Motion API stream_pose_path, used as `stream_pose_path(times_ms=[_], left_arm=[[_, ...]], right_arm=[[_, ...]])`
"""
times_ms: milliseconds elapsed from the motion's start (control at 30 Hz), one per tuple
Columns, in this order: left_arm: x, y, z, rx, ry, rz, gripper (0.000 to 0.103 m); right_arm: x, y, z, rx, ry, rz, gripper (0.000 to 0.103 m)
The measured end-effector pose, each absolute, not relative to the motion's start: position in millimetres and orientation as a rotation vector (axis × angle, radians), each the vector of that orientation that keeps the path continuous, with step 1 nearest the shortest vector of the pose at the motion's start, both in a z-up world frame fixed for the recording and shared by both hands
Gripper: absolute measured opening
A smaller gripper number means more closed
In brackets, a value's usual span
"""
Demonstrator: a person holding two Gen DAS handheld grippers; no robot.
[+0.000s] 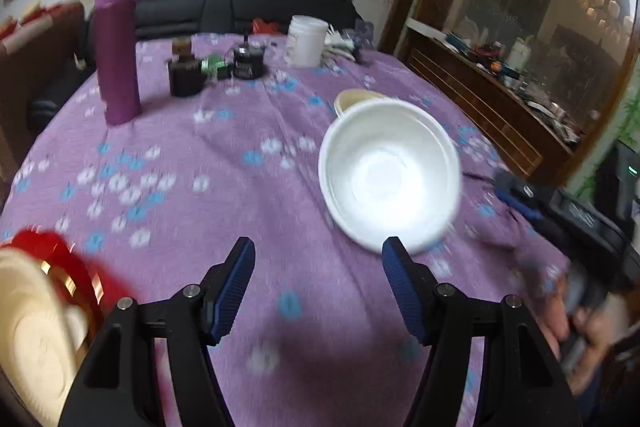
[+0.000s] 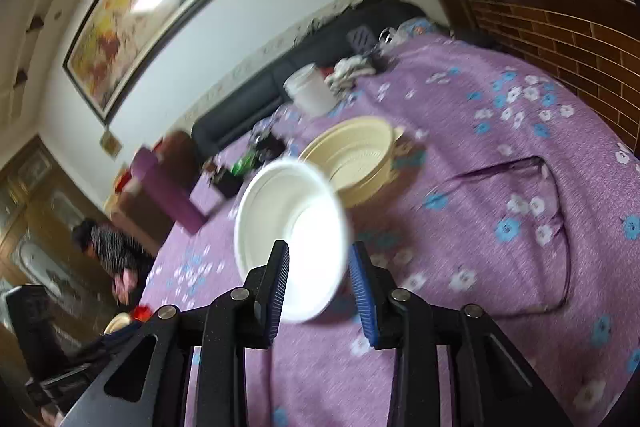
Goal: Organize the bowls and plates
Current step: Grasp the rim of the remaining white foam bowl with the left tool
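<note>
The left gripper (image 1: 318, 259) points forward and downward, its two blue-padded fingers (image 1: 236, 287) standing wide apart with nothing between them. The right gripper (image 2: 318, 265) also tilts downward, rolled to one side; its fingers (image 2: 362, 291) are parted more narrowly and their pads press on nothing. Beyond the left gripper's right finger, a blurred hand (image 1: 576, 323) grips a dark handle.

You have one white round plastic bowl (image 1: 390, 179), one cream round bowl (image 2: 352, 159), one cream embossed plate (image 1: 34, 331), one white lidded jar (image 1: 306, 41), one purple cylinder (image 1: 118, 47).
</note>
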State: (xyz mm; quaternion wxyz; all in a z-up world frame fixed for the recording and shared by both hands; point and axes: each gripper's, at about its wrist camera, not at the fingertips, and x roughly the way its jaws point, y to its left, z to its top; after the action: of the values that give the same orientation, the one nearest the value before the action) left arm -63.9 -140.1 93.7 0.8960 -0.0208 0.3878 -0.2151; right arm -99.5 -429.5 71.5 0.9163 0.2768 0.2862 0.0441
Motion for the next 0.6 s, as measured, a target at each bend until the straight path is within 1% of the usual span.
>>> stream_pose_path(times_ms=[100,133,167,300,367,600], left_arm=[[-46.8,-147.5,84.5,-0.063,0.765,-0.419,0.065],[-41.5,-148.1,83.5,-0.074,0.756,-0.417,0.067],[-33.7,-151.0,80.1,-0.077,0.752,-0.406,0.071],[-3.6,-160.3,73.0,-0.096,0.768,-0.404,0.073],[4.7,-166.1,70.0,-0.076,0.764,-0.405,0.078],[17.5,-184.3,44.0,-0.032,0.829,-0.478,0.077]], right_arm=[[-93.6,-430.3,59.5,0.553,0.580,0.078,0.035],[-91.6,-429.3,55.7,0.555,0.581,0.088,0.035],[-87.9,-427.3,51.4,0.562,0.583,0.102,0.035],[-78.8,-420.2,46.7,0.514,0.592,0.081,0.035],[-74.6,-422.1,42.5,0.522,0.598,0.085,0.035],[-54.3,-419.6,21.9,0.528,0.716,0.094,0.037]])
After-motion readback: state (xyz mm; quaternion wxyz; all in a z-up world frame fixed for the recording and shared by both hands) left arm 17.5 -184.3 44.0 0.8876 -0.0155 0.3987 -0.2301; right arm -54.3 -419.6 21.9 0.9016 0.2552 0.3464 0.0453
